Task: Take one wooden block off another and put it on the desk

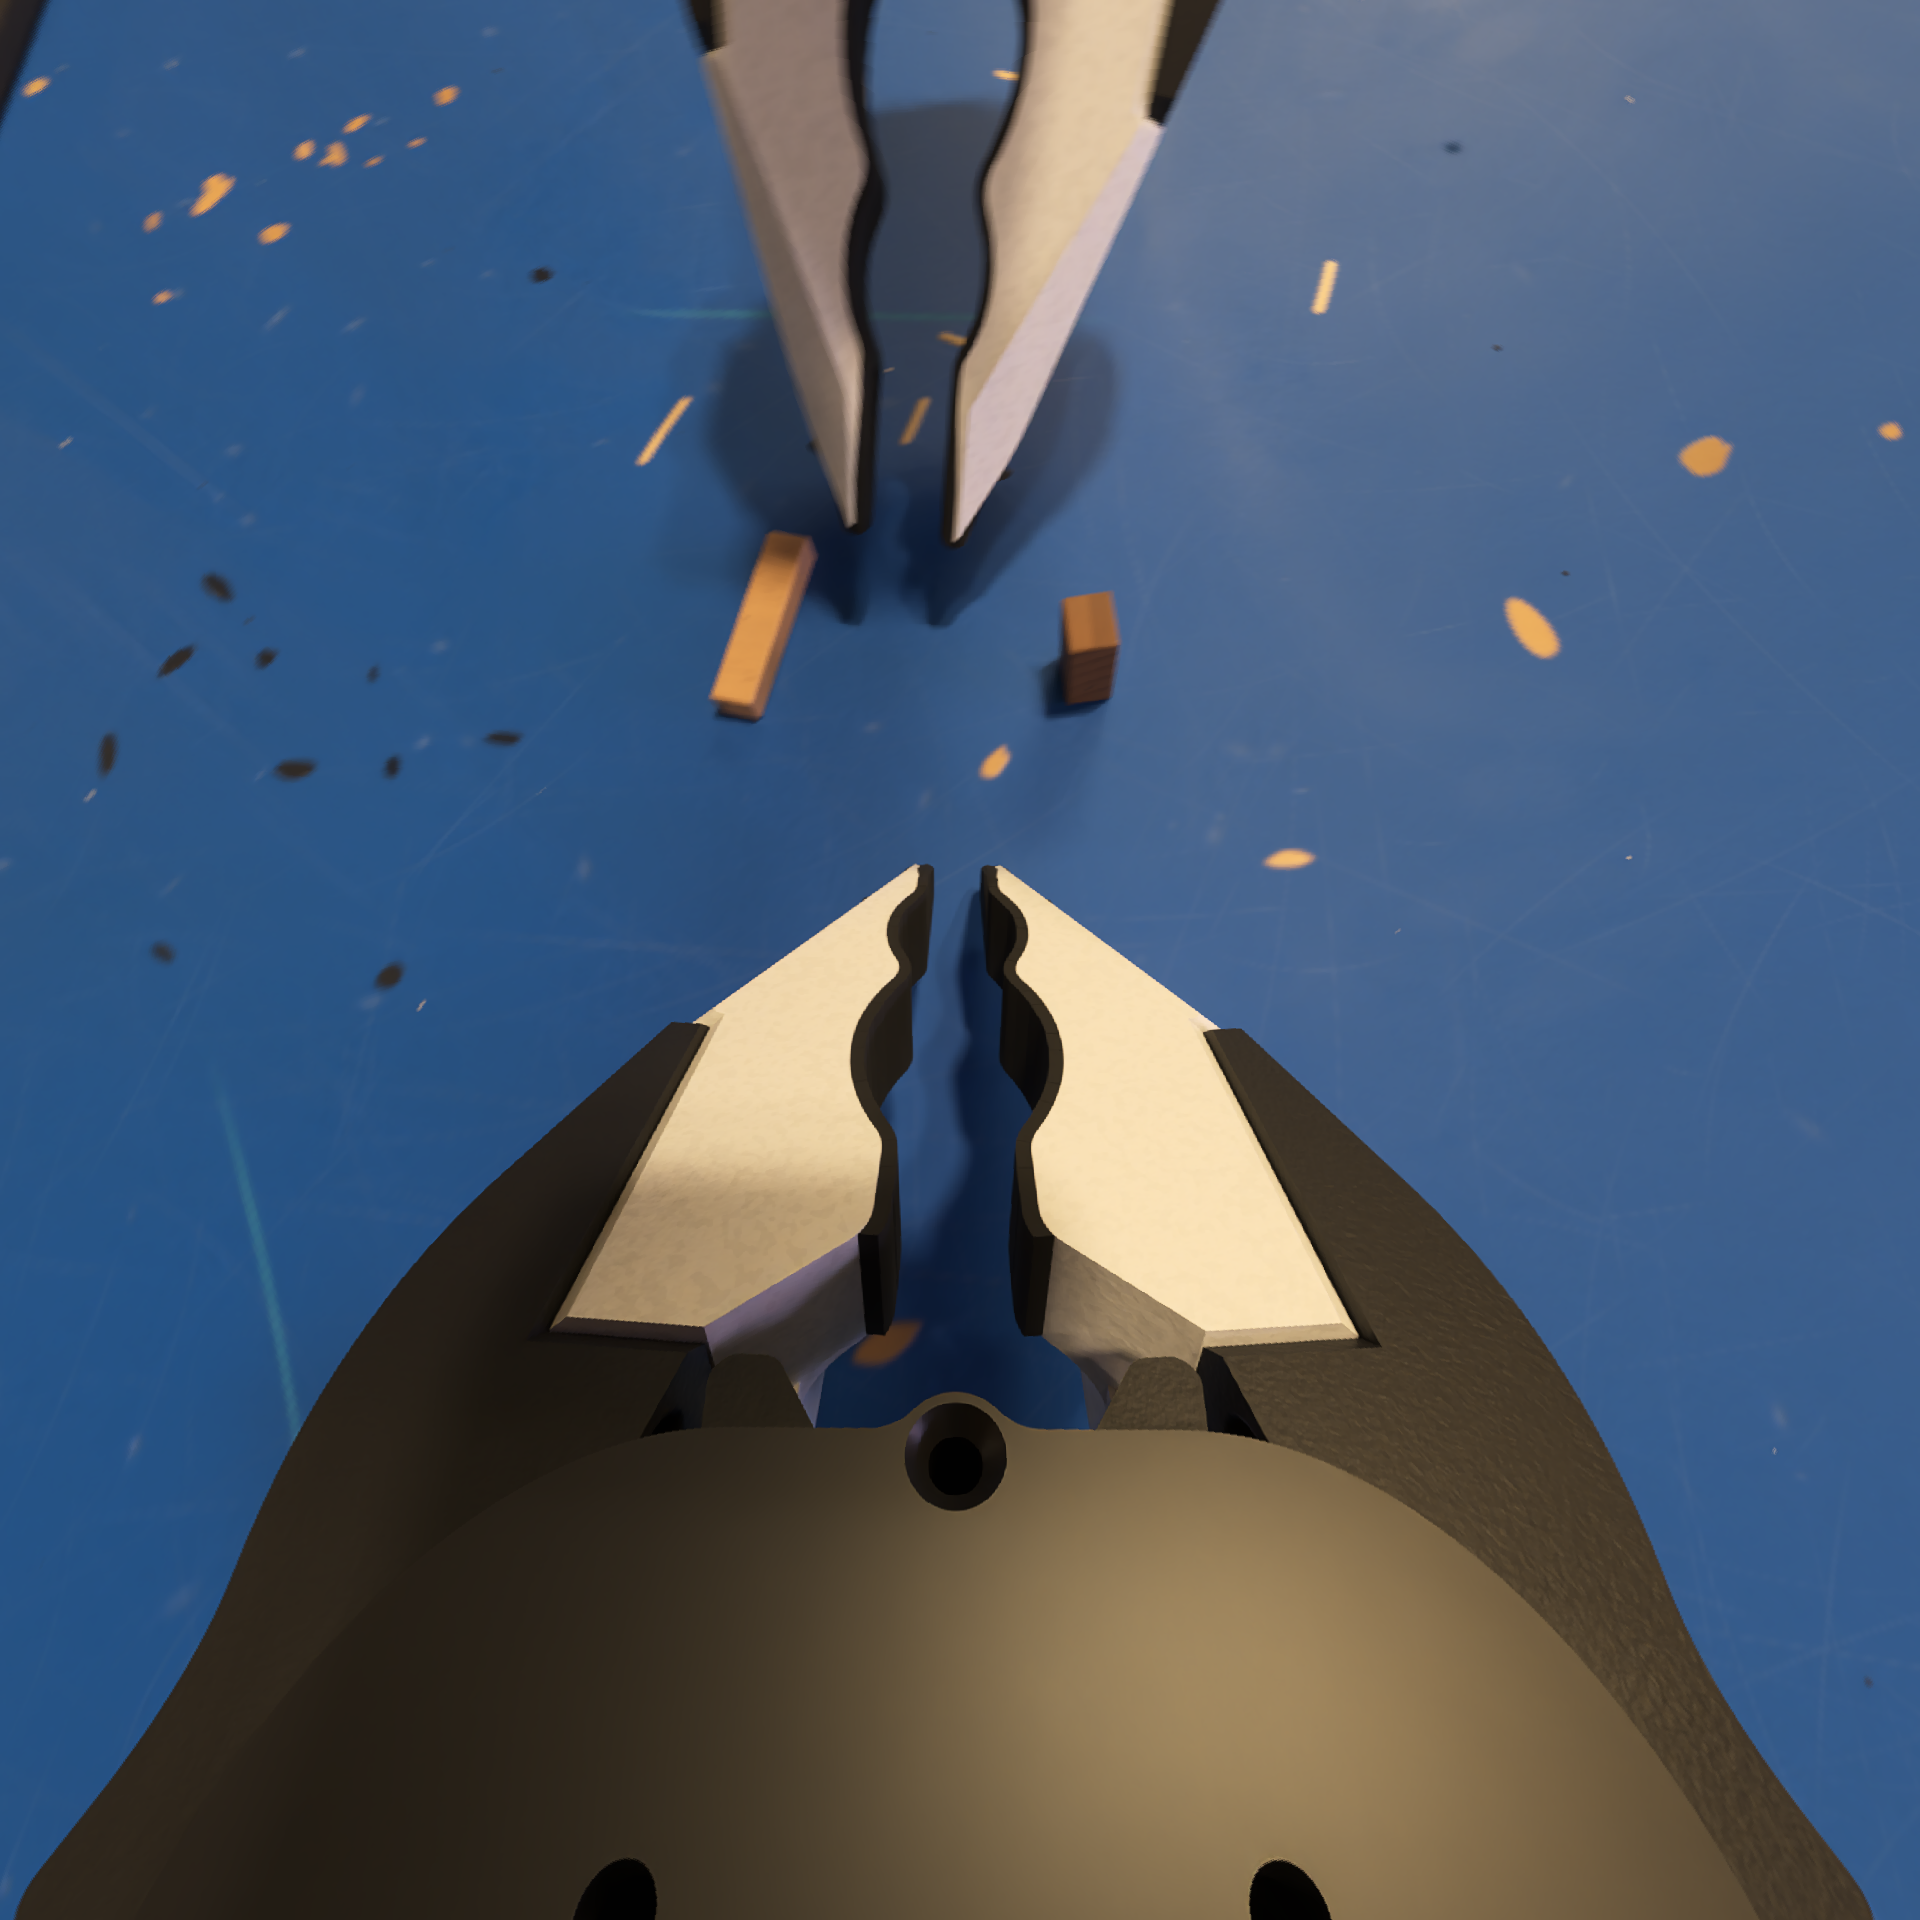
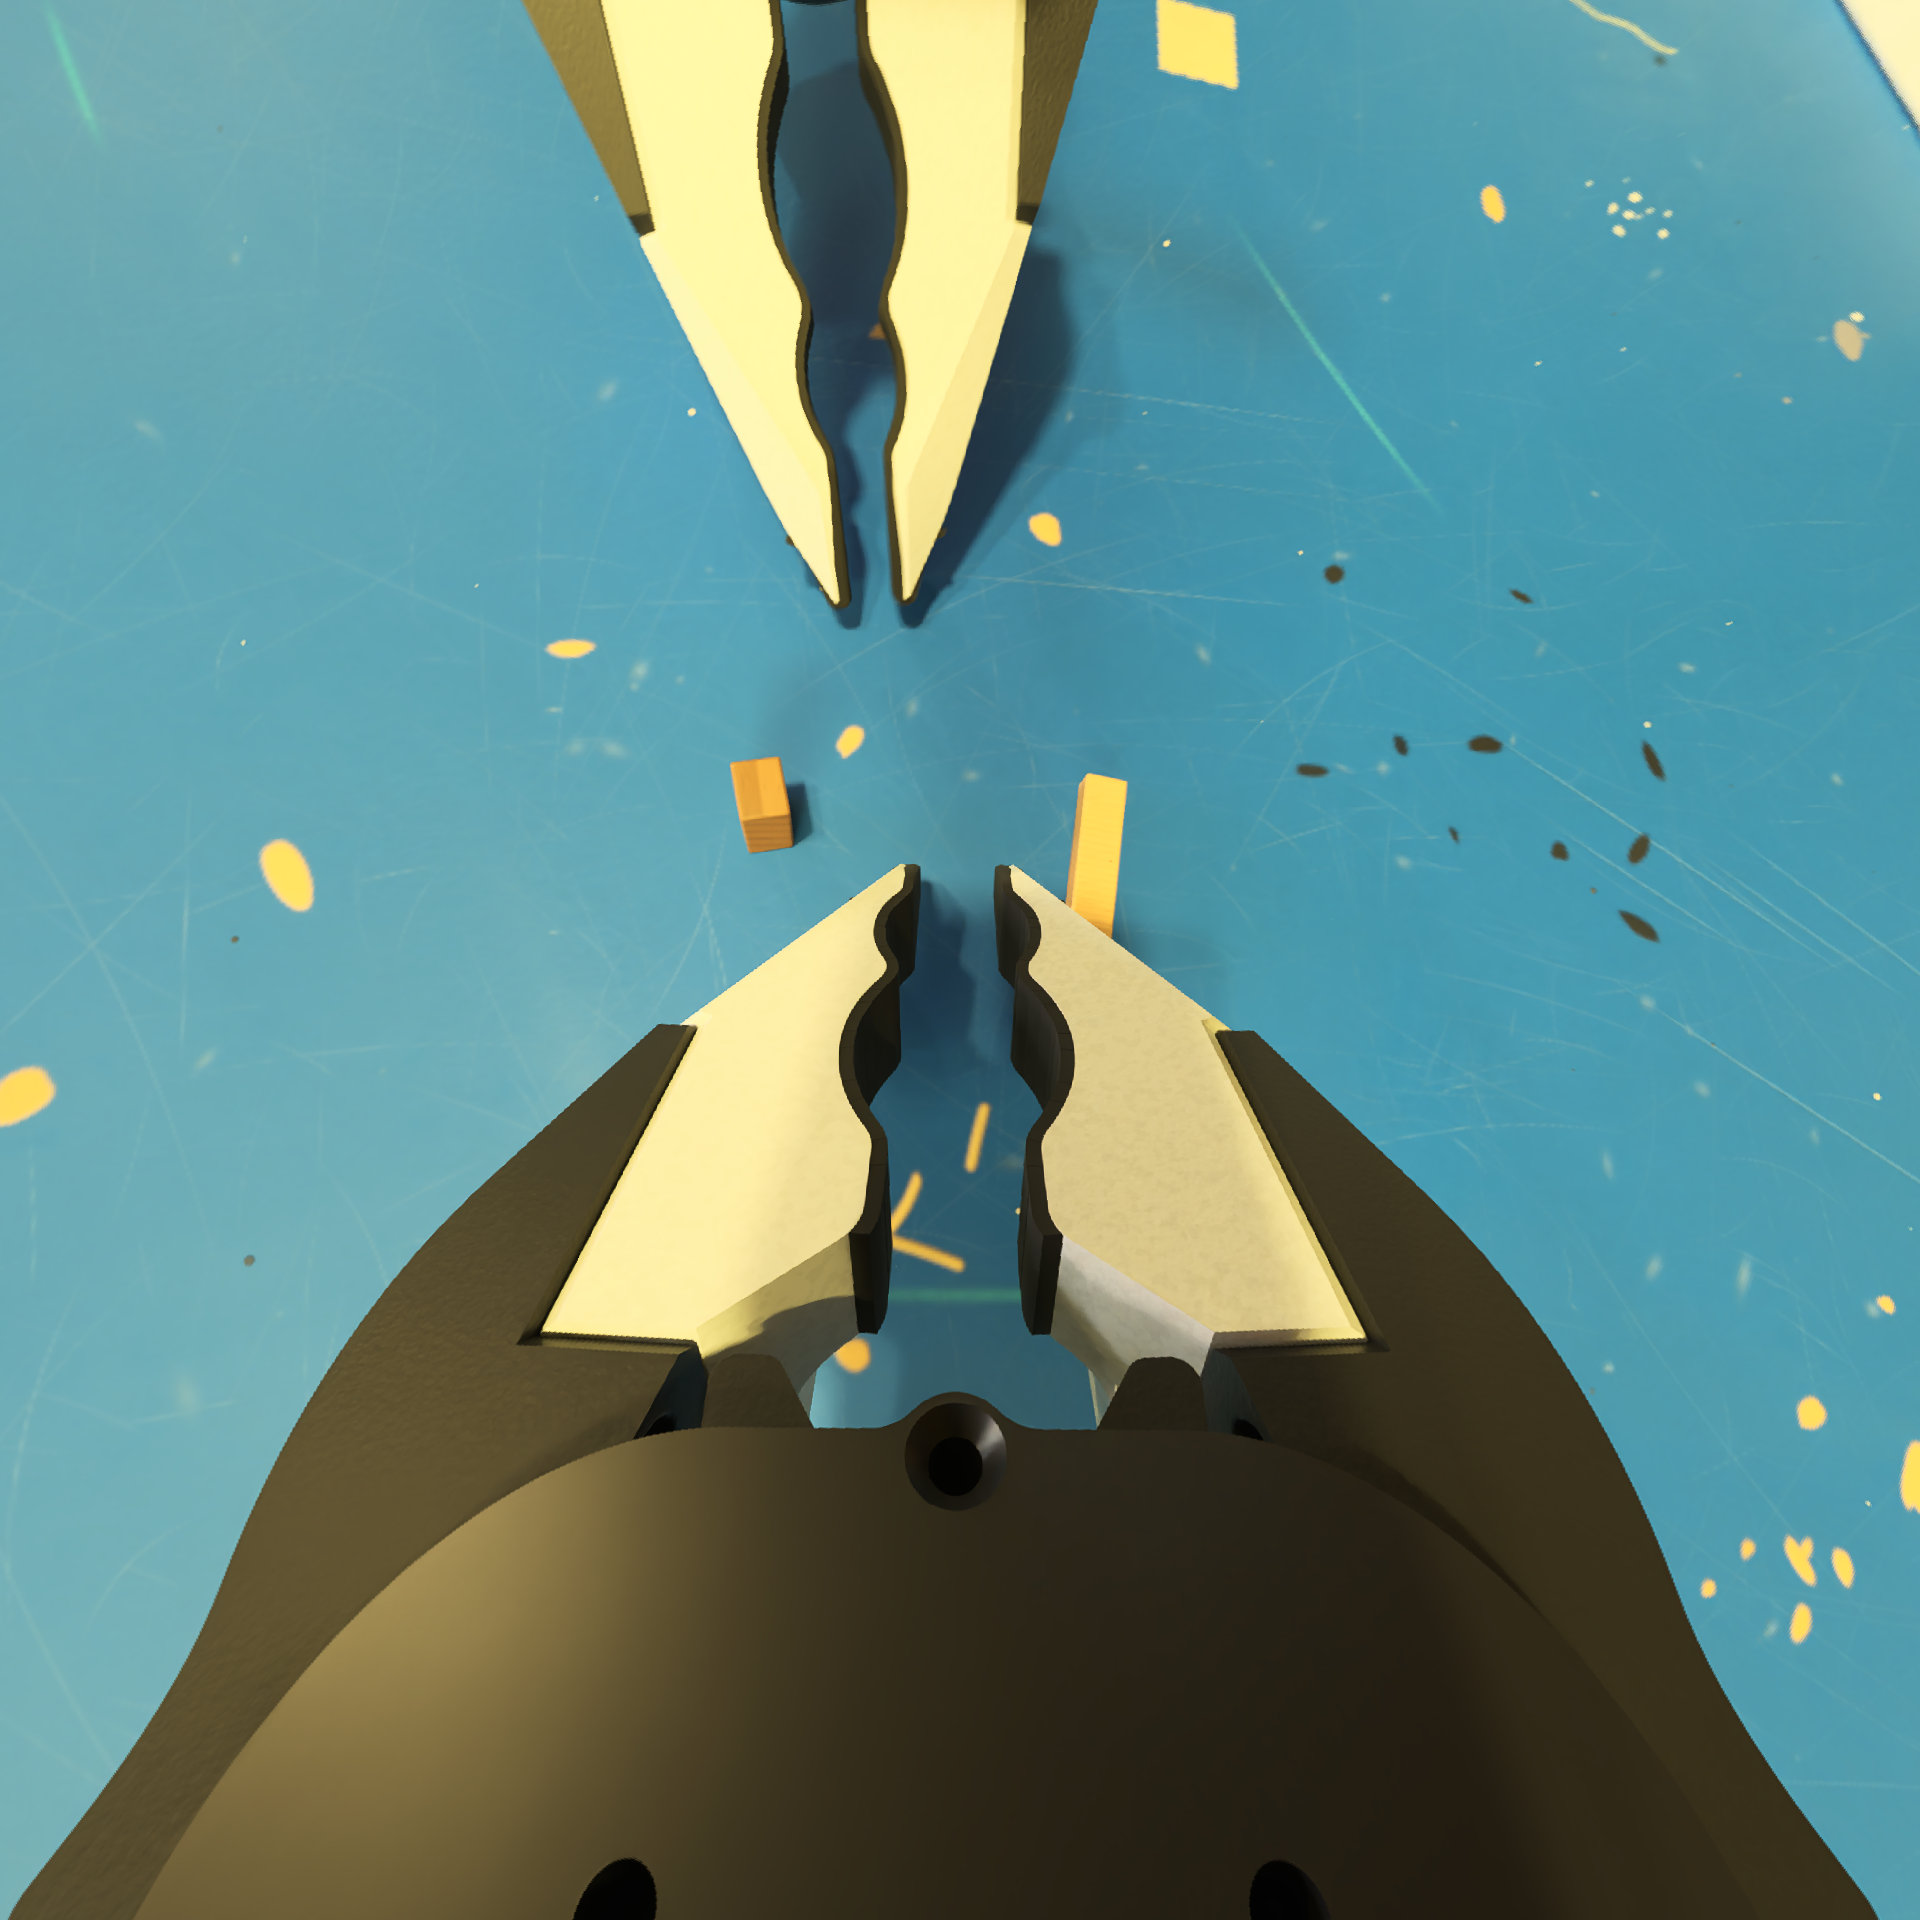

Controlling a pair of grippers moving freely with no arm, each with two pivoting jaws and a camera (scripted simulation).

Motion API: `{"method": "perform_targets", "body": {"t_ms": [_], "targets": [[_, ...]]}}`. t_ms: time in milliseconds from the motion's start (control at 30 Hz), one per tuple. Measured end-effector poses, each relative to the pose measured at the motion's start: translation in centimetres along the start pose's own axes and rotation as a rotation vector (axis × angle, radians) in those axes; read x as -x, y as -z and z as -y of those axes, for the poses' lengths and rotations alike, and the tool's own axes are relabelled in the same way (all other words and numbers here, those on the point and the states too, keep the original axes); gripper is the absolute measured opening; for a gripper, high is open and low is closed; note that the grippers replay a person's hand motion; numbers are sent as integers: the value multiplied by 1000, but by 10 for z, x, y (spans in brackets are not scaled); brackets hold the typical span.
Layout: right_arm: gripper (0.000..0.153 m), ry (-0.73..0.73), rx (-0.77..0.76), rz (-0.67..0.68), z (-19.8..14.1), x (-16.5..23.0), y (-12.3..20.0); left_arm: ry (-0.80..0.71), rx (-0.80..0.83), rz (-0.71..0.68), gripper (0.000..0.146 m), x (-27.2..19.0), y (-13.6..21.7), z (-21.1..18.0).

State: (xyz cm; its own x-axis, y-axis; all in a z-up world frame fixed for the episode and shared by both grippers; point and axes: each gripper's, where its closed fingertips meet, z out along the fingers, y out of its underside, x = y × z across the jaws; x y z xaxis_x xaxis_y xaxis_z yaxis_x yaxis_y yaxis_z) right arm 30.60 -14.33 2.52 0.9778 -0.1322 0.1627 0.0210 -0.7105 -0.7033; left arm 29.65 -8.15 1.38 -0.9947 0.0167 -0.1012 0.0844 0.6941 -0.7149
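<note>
Two wooden blocks lie apart on the blue desk [image 1: 1455,987]. A long flat block [image 1: 764,623] lies to the left and a small short block [image 1: 1089,646] stands to the right. My left gripper [image 1: 956,871] is slightly open and empty, short of both blocks. My right gripper [image 1: 904,532] faces it from the far side, low over the desk next to the long block's far end, its jaws narrowly apart and empty. In the right wrist view the right gripper [image 2: 956,871] has the small block [image 2: 762,803] ahead on the left. Its right finger partly hides the long block [image 2: 1099,847]. The left gripper [image 2: 873,603] is beyond.
The desk surface is scratched and speckled with orange and dark flecks. A dark desk edge [image 1: 12,62] shows at the far left in the left wrist view. A pale edge [image 2: 1893,31] shows at the top right in the right wrist view, with a yellow square patch [image 2: 1195,42] near it.
</note>
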Motion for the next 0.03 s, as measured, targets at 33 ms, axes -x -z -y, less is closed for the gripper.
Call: {"method": "perform_targets", "body": {"t_ms": [33], "targets": [[13, -6, -8, -8, 1, -1, 0, 21, -7, 9, 12, 5, 4, -2]]}}
